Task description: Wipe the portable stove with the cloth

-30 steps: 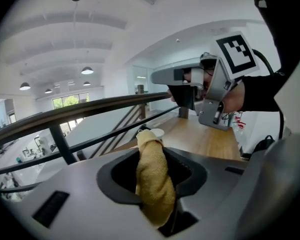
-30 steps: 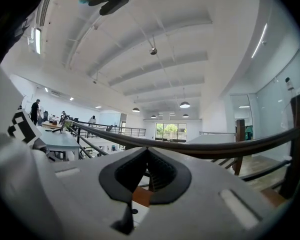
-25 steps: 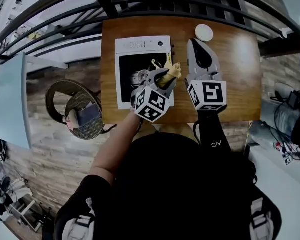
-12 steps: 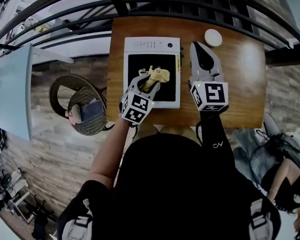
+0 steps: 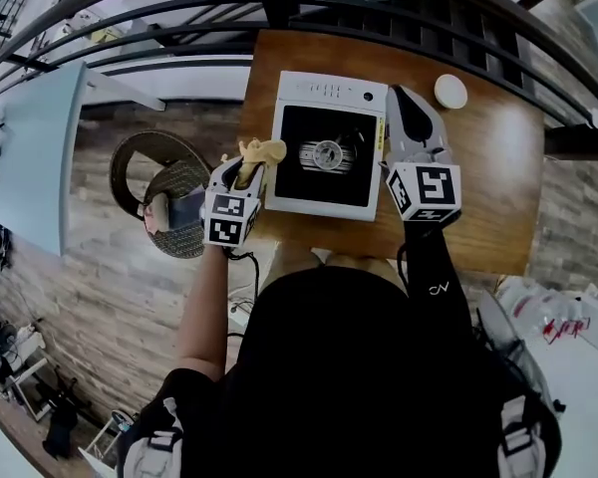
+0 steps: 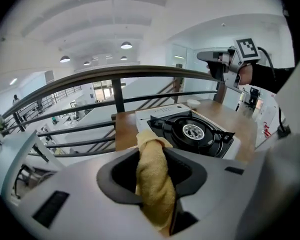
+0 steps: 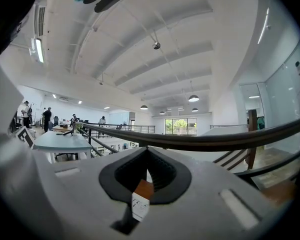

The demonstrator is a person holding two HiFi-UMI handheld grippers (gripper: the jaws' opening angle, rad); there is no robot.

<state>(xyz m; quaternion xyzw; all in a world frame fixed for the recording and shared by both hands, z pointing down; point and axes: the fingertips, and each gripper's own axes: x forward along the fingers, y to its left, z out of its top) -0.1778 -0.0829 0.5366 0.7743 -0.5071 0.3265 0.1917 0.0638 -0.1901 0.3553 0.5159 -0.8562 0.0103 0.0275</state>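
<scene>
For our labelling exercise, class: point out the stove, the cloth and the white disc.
stove [image 5: 326, 154]: head view, on its burner.
cloth [image 6: 154, 176]: left gripper view, middle of the roll.
white disc [image 5: 449, 91]: head view, its centre.

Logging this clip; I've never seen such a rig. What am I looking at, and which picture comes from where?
No robot: a person holds two two-jaw grippers. One picture comes from a head camera looking down; the other two from cameras riding on the grippers, looking along their jaws. On the table sit a stove and a small white round thing. The left gripper is shut on a yellow cloth, left of the stove. The right gripper is shut, empty, by the stove's right edge.
</scene>
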